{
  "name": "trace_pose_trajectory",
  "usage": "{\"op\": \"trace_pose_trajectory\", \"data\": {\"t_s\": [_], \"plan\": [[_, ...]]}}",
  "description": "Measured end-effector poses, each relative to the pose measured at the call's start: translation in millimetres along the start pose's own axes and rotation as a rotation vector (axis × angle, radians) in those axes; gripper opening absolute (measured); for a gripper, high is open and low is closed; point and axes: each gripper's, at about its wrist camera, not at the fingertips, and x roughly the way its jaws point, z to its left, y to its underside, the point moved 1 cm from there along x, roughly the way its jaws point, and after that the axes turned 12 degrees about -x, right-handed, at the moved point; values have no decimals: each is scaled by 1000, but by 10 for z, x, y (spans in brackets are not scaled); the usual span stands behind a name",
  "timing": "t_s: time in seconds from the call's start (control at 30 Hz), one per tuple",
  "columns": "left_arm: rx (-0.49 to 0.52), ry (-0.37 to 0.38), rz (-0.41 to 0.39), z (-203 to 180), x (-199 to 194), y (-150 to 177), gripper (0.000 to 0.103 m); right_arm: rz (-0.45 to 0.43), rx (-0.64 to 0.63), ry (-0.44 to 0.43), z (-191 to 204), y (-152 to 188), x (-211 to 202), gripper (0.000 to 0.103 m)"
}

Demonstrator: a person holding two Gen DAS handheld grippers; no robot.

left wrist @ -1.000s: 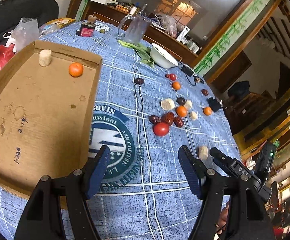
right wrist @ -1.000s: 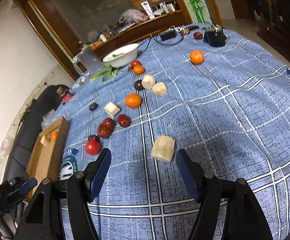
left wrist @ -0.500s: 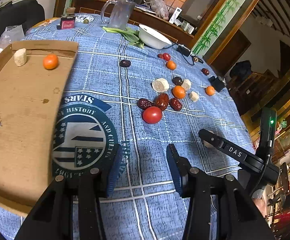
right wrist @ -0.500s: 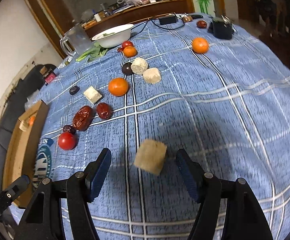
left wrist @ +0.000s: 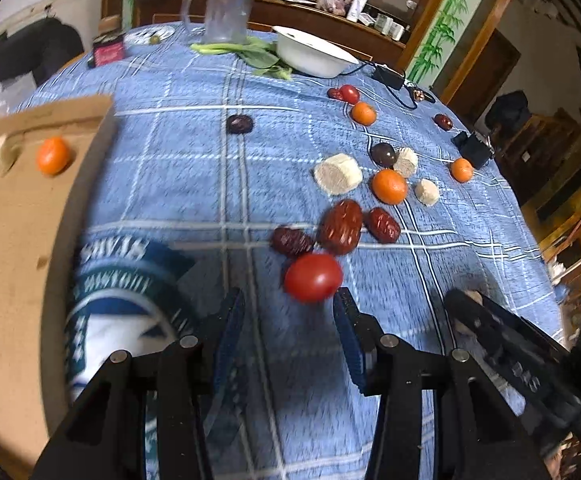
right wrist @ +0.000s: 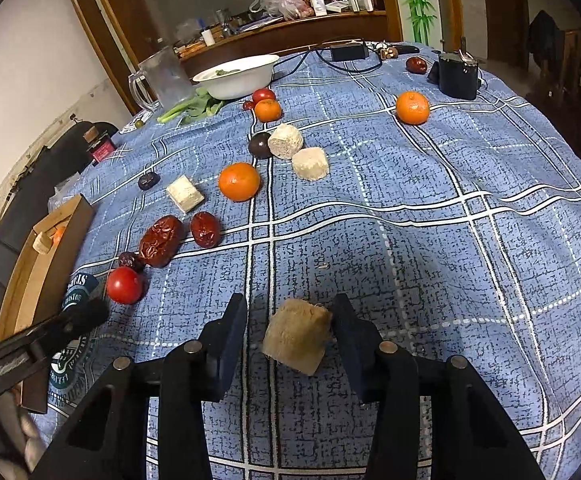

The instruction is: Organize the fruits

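Blue checked cloth (right wrist: 430, 240); right tongs (right wrist: 290, 334), just closing, touch tan block (right wrist: 296, 336) one-sidedly.

Blue plaid-clothed table (right wrist: 470, 240); scattered fruits (right wrist: 239, 181)

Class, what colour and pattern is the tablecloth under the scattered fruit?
The tablecloth is blue with a white checked grid, seen best in the right wrist view.

We see a dim room: a wooden sideboard (right wrist: 290, 28) against glass, bamboo-painted panels (left wrist: 438, 24), white wall (right wrist: 30, 60).
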Motion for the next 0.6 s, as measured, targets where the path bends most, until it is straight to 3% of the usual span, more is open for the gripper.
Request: {"op": "trace_pose_trajectory", "data": {"t_s": [0.3,0.5,0.6], "plan": [[81,1,-13,-183,212,-70,44,2,-9,-1,27,-5,6,52],[112,28,-16,-254,232,-40,29,4,-13,4,30,-7,10,52],[131,21,-21,-281,215,-14,27,10,-28,19,58,-3,-2,47]]}}
